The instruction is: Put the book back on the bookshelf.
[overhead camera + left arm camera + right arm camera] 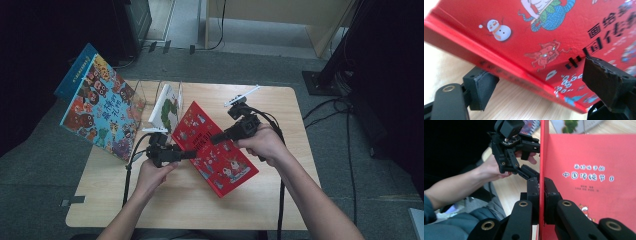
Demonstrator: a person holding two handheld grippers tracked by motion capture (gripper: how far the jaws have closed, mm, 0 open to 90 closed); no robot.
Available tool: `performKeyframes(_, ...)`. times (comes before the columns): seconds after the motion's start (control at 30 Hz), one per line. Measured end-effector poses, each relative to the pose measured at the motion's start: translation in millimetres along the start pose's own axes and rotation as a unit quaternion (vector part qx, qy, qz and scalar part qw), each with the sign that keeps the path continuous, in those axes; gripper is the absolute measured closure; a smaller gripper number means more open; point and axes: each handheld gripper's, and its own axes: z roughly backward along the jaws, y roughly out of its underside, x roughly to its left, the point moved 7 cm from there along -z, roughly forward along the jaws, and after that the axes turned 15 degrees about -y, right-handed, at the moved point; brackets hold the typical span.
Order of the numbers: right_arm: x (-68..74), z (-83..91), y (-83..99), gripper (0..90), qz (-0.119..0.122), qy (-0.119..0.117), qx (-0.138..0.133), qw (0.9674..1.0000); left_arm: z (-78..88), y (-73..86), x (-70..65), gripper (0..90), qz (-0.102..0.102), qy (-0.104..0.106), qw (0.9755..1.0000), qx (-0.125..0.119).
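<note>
Red book tilted above the pale wooden table, gripped by the right gripper: in the right gripper view, 2 black jaws pinched tight on the thin red cover, pads pressed flat on either side of its edge. From that same view, white lettering on the smooth matte face to the right of the pads, and the left gripper beyond the edge at the left, held in a bare hand. Left gripper spread wide in its own view, 1 blocky finger under the book's spine edge and the other, with a ridged rubber pad, out in front of the glossy cover; neither pad pressing. Close up there: a snowman, a red demon and black characters printed on the cover, not legible from above. High view alone giving the surroundings: a large colourful picture book leaning well left of the fingers, a white and green book upright in a clear stand just behind them.
</note>
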Motion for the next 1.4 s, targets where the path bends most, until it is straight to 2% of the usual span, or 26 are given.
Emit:
performKeyframes(0.03, -0.8, -0.3, 3.3, 87.8, 0.008, -0.005, 0.003, 1.0000, 4.2, -2.0, -0.4, 17.5, -0.008, 0.000, 0.9999, -0.009)
performKeyframes(0.1, -4.7, -1.7, 10.0, 88.7, 0.018, -0.021, -0.001, 0.9996, 12.4, -5.6, -1.8, 21.4, -0.032, -0.012, 0.9993, -0.015)
performKeyframes(0.17, -9.4, -4.0, 16.8, 88.8, 0.019, -0.040, -0.006, 0.9990, 18.6, -7.6, -2.4, 26.1, -0.040, -0.003, 0.9992, -0.006)
performKeyframes(0.2, -9.4, -4.0, 16.8, 88.8, 0.019, -0.040, -0.006, 0.9990, 18.6, -7.6, -2.4, 29.3, -0.040, -0.003, 0.9992, -0.006)
performKeyframes(0.23, -15.1, -6.5, 22.1, 88.8, 0.017, -0.062, -0.012, 0.9979, 23.2, -7.2, -2.5, 32.9, -0.043, 0.017, 0.9989, 0.006)
performKeyframes(0.27, -18.0, -8.3, 25.2, 88.8, 0.020, -0.071, -0.010, 0.9973, 26.6, -7.5, -1.5, 36.9, -0.044, 0.024, 0.9987, 0.005)
performKeyframes(0.3, -21.7, -10.0, 28.4, 88.7, 0.021, -0.075, -0.007, 0.9970, 30.0, -8.0, -0.7, 41.7, -0.049, 0.029, 0.9983, 0.004)
performKeyframes(0.37, -25.4, -14.7, 33.5, 88.4, 0.046, -0.080, -0.007, 0.9957, 36.5, -9.5, 0.1, 48.3, -0.066, 0.032, 0.9973, 0.002)
performKeyframes(0.43, -28.2, -19.3, 36.1, 84.7, 0.074, -0.068, 0.002, 0.9949, 41.9, -10.4, -1.8, 54.3, -0.091, 0.033, 0.9952, 0.007)
performKeyframes(0.47, -31.9, -21.9, 36.9, 80.4, 0.085, -0.044, 0.011, 0.9953, 44.6, -11.0, -3.9, 59.5, -0.112, 0.031, 0.9933, 0.007)
performKeyframes(0.57, -40.9, -25.9, 37.7, 72.9, 0.088, -0.026, 0.028, 0.9954, 51.2, -14.2, -13.7, 69.4, -0.155, 0.035, 0.9871, 0.015)
performKeyframes(0.63, -43.0, -25.3, 36.9, 69.8, 0.089, -0.030, 0.026, 0.9952, 55.1, -16.8, -18.7, 74.0, -0.181, 0.038, 0.9827, 0.013)
performKeyframes(0.67, -43.1, -24.7, 36.3, 68.7, 0.094, -0.030, 0.023, 0.9949, 56.3, -17.5, -21.3, 75.2, -0.190, 0.036, 0.9811, 0.017)
performKeyframes(0.73, -45.0, -23.1, 35.8, 65.4, 0.101, -0.013, 0.020, 0.9946, 57.1, -19.6, -25.2, 76.5, -0.209, 0.023, 0.9775, 0.021)
performKeyframes(0.8, -46.4, -22.9, 36.3, 64.9, 0.106, -0.014, 0.022, 0.9940, 58.0, -21.3, -27.6, 76.7, -0.226, 0.012, 0.9737, 0.026)
performKeyframes(0.87, -47.2, -23.3, 37.2, 63.3, 0.106, -0.010, 0.019, 0.9942, 59.0, -22.4, -30.2, 76.7, -0.237, 0.002, 0.9710, 0.030)
performKeyframes(0.93, -48.2, -22.4, 38.6, 61.8, 0.107, -0.006, 0.016, 0.9941, 60.8, -22.2, -31.3, 76.7, -0.252, -0.006, 0.9670, 0.036)
performKeyframes(1.03, -50.9, -17.2, 41.5, 61.1, 0.102, -0.002, 0.000, 0.9948, 63.0, -21.1, -32.8, 76.8, -0.263, -0.014, 0.9638, 0.041)
performKeyframes(1.07, -52.3, -15.4, 42.6, 61.8, 0.104, 0.006, -0.005, 0.9945, 63.7, -20.7, -33.3, 77.5, -0.264, -0.018, 0.9634, 0.043)
performKeyframes(1.17, -60.4, -5.0, 48.0, 61.1, 0.105, 0.050, -0.021, 0.9930, 66.2, -20.5, -32.2, 79.8, -0.268, -0.028, 0.9623, 0.041)
performKeyframes(1.2, -64.6, -1.5, 48.9, 55.7, 0.106, 0.071, -0.037, 0.9912, 66.6, -20.5, -32.4, 80.2, -0.267, -0.025, 0.9624, 0.041)
performKeyframes(1.23, -69.1, 0.5, 49.5, 55.4, 0.107, 0.081, -0.049, 0.9897, 66.7, -20.3, -33.6, 80.4, -0.272, -0.024, 0.9610, 0.041)
performKeyframes(1.27, -72.3, 0.8, 50.4, 53.0, 0.105, 0.080, -0.061, 0.9894, 66.8, -20.2, -34.9, 80.4, -0.276, -0.028, 0.9599, 0.043)
performKeyframes(1.3, -75.1, -1.0, 50.7, 51.8, 0.107, 0.075, -0.071, 0.9889, 66.6, -20.7, -35.4, 80.3, -0.275, -0.030, 0.9598, 0.044)
performKeyframes(1.33, -76.2, -3.7, 51.2, 53.7, 0.114, 0.069, -0.080, 0.9879, 66.7, -21.1, -34.8, 80.1, -0.276, -0.033, 0.9593, 0.047)
performKeyframes(1.4, -74.8, -10.2, 51.8, 60.0, 0.125, 0.045, -0.094, 0.9867, 66.4, -21.5, -34.3, 79.9, -0.272, -0.033, 0.9605, 0.050)
